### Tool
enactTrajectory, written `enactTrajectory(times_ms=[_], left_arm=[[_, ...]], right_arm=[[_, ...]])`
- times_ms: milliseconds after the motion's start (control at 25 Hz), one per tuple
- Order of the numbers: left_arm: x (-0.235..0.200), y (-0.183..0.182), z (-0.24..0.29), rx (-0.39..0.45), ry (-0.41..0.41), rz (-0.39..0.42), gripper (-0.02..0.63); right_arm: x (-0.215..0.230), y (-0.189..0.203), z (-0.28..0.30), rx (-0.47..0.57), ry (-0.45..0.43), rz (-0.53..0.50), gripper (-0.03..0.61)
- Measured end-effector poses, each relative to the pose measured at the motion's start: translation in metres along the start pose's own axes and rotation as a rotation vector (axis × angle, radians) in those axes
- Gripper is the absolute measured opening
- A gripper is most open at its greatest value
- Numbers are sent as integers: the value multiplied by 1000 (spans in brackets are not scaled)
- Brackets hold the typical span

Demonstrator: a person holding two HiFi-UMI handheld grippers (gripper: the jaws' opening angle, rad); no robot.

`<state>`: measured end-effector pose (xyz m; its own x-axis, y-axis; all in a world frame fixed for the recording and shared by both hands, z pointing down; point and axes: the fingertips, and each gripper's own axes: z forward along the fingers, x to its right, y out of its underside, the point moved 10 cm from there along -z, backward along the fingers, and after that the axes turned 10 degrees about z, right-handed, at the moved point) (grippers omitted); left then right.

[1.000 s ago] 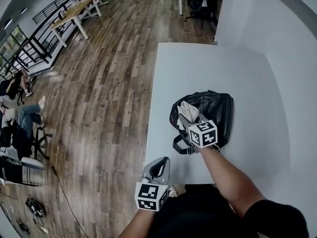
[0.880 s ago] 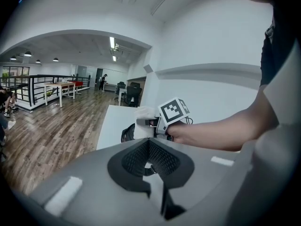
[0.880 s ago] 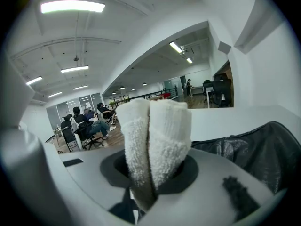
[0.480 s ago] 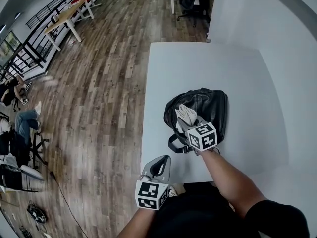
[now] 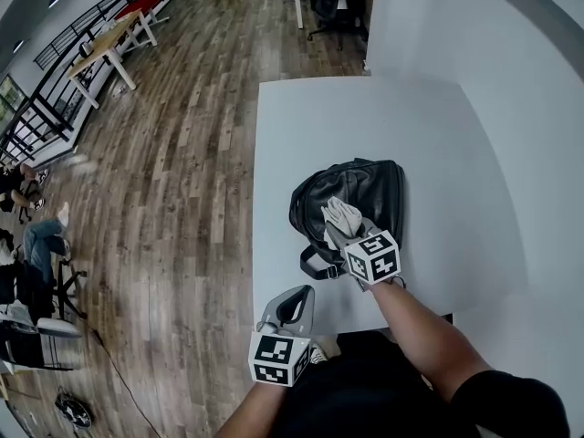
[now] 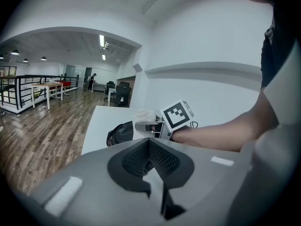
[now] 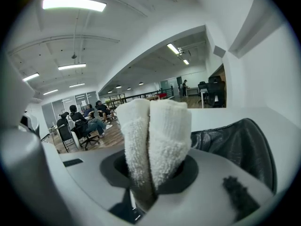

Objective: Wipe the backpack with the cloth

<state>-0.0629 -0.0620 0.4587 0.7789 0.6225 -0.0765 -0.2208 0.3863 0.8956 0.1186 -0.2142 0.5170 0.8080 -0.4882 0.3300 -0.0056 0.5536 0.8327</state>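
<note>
The black, soft, leather-like backpack [image 5: 370, 185] lies flat on the white rectangular table [image 5: 301, 117], a little to the near side of its middle. The right gripper [image 5: 345, 231] is above the near left part of the bag. Its jaws are clamped on a folded white terry cloth [image 5: 340, 213], which stands out in front of them as two thick rolls. From the pictures one cannot tell if the cloth already presses on the bag or is only just above it. The left gripper [image 5: 290, 310] hangs at the near left corner of the table, partly over the brown wooden floor [image 5: 182, 199], with its jaws closed together and nothing between them. For a good wipe, the right gripper should probably be tilted so that only the soft bulge of the cloth meets the surface and not the hard jaw tips. The strokes should be long and overlapping, with moderate pressure. The bag looks light and the table smooth, so it may slide. The free left gripper could steady it at the near edge, close to the black strap [image 5: 315, 265]. No brand, label or writing can be read on the backpack or on the cloth. The only print is the black and white square markers on the gripper cubes, which are patterns, not words.
</note>
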Motion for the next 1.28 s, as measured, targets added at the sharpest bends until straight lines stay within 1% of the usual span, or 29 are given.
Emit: enactTrajectory(times_ms=[560, 760, 1280], left_arm=[[21, -1, 4, 11, 73, 36, 6], [28, -1, 5, 15, 95, 38, 6], [44, -8, 5, 30, 147, 74, 6]], right_arm=[[12, 6, -49, 45, 79, 6, 92], [16, 4, -67, 74, 111, 12, 92], [31, -2, -108, 126, 191, 19, 92]])
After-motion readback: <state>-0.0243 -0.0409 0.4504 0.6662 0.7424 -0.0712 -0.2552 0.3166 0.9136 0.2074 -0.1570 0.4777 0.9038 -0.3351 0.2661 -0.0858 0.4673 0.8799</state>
